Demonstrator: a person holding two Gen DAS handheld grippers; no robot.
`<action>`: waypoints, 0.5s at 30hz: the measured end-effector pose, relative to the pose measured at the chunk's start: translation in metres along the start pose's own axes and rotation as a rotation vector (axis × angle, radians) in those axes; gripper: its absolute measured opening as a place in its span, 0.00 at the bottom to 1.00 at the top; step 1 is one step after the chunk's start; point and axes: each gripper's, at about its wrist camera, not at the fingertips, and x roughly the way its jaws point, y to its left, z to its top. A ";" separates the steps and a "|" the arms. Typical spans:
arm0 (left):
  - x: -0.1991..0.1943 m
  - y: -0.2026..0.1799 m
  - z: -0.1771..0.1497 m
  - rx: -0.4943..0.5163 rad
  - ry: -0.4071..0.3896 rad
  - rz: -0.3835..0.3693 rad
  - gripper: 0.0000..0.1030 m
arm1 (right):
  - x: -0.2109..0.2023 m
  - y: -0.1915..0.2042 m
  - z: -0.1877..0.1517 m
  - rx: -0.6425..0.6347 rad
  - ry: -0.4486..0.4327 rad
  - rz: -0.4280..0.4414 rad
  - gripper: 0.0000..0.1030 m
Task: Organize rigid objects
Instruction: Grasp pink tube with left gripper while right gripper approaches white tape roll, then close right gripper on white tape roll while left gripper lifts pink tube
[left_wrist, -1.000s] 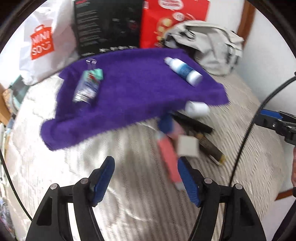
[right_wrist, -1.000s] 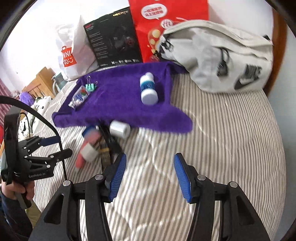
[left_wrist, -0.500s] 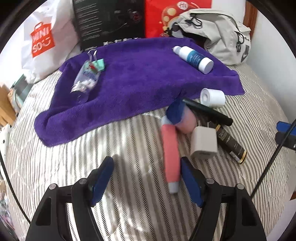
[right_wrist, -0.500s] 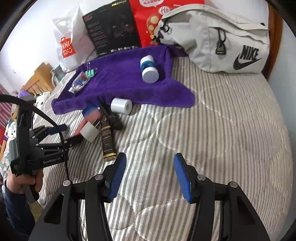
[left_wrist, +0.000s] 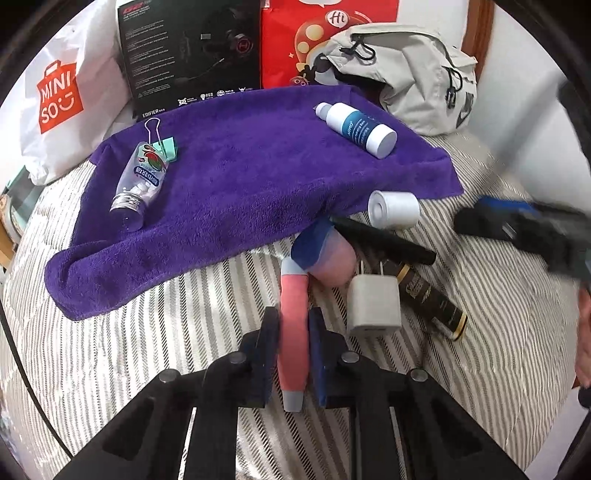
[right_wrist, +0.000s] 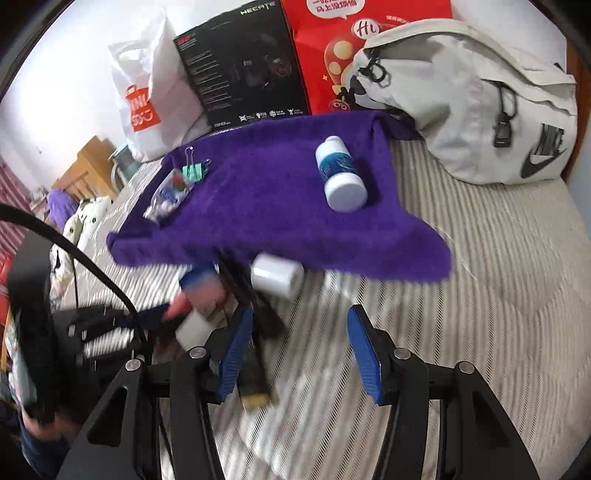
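Observation:
My left gripper (left_wrist: 293, 341) is shut on a pink tube (left_wrist: 293, 325) lying on the striped bed, beside a white charger plug (left_wrist: 373, 304), a dark gold-capped tube (left_wrist: 430, 301), a black pen-like stick (left_wrist: 384, 242) and a white roll (left_wrist: 393, 208). On the purple towel (left_wrist: 240, 177) lie a blue-and-white bottle (left_wrist: 356, 127), a clear pill bottle (left_wrist: 142, 181) and a teal binder clip (left_wrist: 166, 146). My right gripper (right_wrist: 301, 354) is open above the bed, just right of the dark tube (right_wrist: 255, 373), with the white roll (right_wrist: 277, 275) ahead. The other gripper (right_wrist: 110, 325) shows at left.
A grey Nike bag (right_wrist: 476, 99), a red bag (right_wrist: 343, 48), a black box (right_wrist: 240, 62) and a white Miniso bag (right_wrist: 147, 92) line the far side of the bed. A cable (right_wrist: 85, 258) arcs at left. Bare striped bedding (right_wrist: 498, 295) spreads to the right.
My left gripper moved forward and closed on the pink tube. My right gripper swung left and down toward the cluster of items, staying open.

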 end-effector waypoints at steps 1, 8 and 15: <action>-0.001 0.002 -0.001 -0.001 0.002 0.001 0.16 | 0.006 0.002 0.005 0.016 0.002 -0.001 0.52; -0.002 0.008 -0.004 0.005 -0.002 -0.025 0.16 | 0.040 0.017 0.023 0.072 0.022 -0.009 0.52; -0.001 0.012 -0.006 0.003 -0.013 -0.052 0.16 | 0.058 0.017 0.018 0.042 0.032 -0.089 0.35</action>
